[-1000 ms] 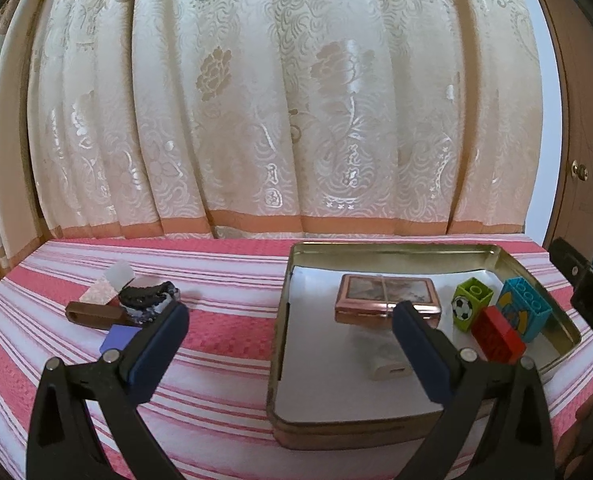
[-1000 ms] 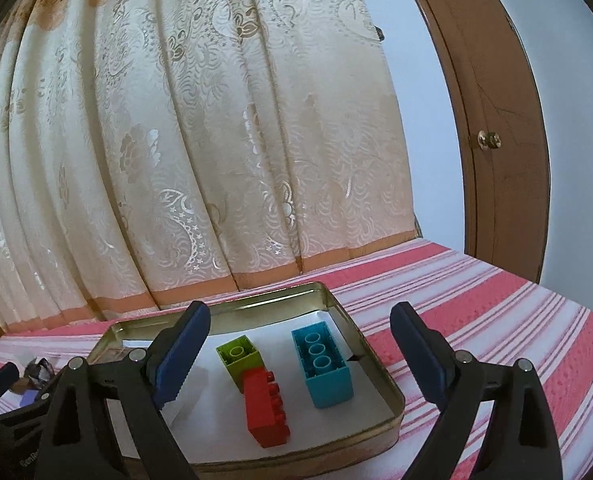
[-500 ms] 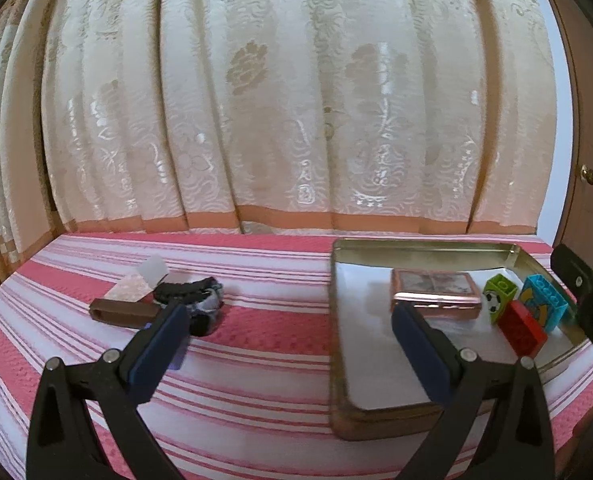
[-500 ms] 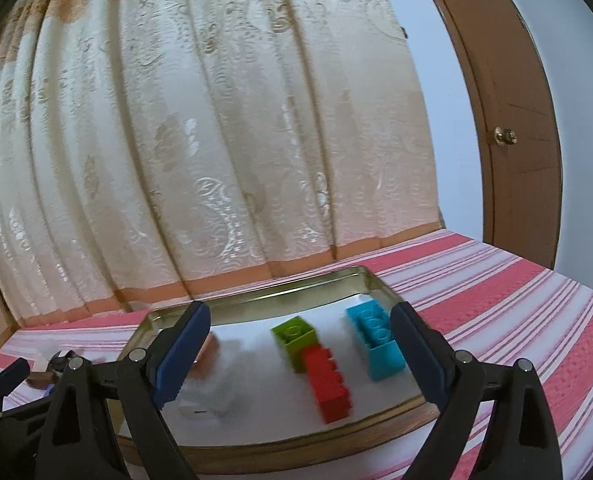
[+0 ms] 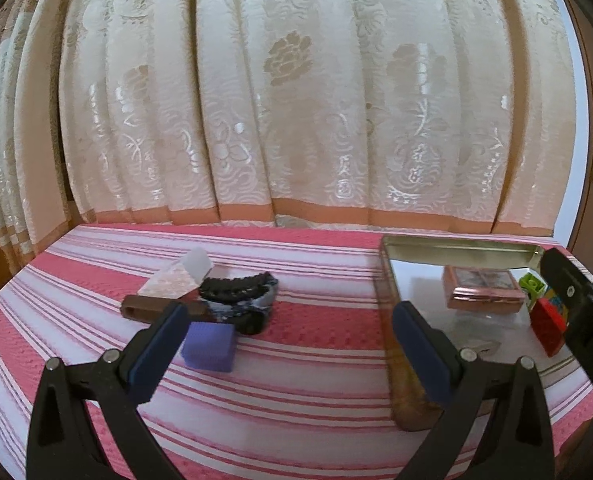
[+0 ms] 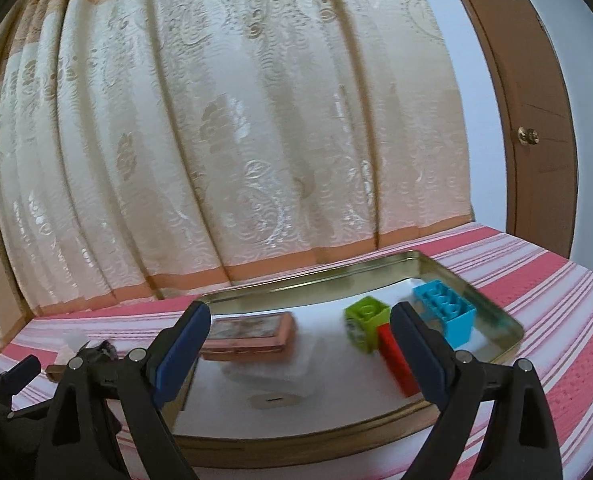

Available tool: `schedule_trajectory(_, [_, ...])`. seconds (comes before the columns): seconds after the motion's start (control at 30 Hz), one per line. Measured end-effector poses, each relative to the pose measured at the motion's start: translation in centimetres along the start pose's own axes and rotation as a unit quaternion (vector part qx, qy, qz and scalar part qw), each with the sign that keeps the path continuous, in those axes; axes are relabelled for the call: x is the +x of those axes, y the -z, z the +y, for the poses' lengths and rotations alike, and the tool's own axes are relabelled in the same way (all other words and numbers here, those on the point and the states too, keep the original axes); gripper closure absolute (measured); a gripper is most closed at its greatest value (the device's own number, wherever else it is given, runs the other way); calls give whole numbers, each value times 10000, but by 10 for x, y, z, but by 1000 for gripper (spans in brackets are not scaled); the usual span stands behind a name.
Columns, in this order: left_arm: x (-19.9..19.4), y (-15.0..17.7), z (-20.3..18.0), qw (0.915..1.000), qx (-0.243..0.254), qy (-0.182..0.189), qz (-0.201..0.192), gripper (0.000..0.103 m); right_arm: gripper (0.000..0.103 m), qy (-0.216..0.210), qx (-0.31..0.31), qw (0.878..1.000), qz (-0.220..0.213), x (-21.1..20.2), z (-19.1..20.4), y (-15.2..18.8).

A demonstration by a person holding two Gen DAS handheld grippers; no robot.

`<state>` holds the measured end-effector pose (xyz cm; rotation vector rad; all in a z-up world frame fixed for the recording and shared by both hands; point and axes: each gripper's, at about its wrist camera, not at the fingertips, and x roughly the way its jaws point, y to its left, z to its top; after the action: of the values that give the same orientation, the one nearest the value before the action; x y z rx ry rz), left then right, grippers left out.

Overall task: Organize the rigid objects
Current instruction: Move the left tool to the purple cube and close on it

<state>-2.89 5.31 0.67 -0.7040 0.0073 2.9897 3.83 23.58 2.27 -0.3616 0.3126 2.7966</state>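
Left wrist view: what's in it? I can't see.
The open left claw hovers over a pink striped cloth, near a purple block and a dark pile of small things. A metal tray sits right.

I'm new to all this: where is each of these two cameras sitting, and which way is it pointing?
Left wrist view: rides on the left gripper, looking over the striped cloth at a purple block and loose items; its open fingers show, plus the right gripper's edge.
Right wrist view: rides on the right gripper, looking into the metal tray at toy bricks; its open fingers show.
Shared: tray, pink box, curtain.
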Motion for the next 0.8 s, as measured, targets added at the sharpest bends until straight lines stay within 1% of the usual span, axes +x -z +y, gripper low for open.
schedule_trajectory(0.47, [12, 0, 45, 9994, -270, -151, 185, 0, 10, -279, -193, 9994, 86, 6, 56, 8])
schedule_trajectory(0.8, [20, -1, 67, 9986, -362, -203, 340, 0, 10, -411, -259, 9987, 169, 13, 79, 10])
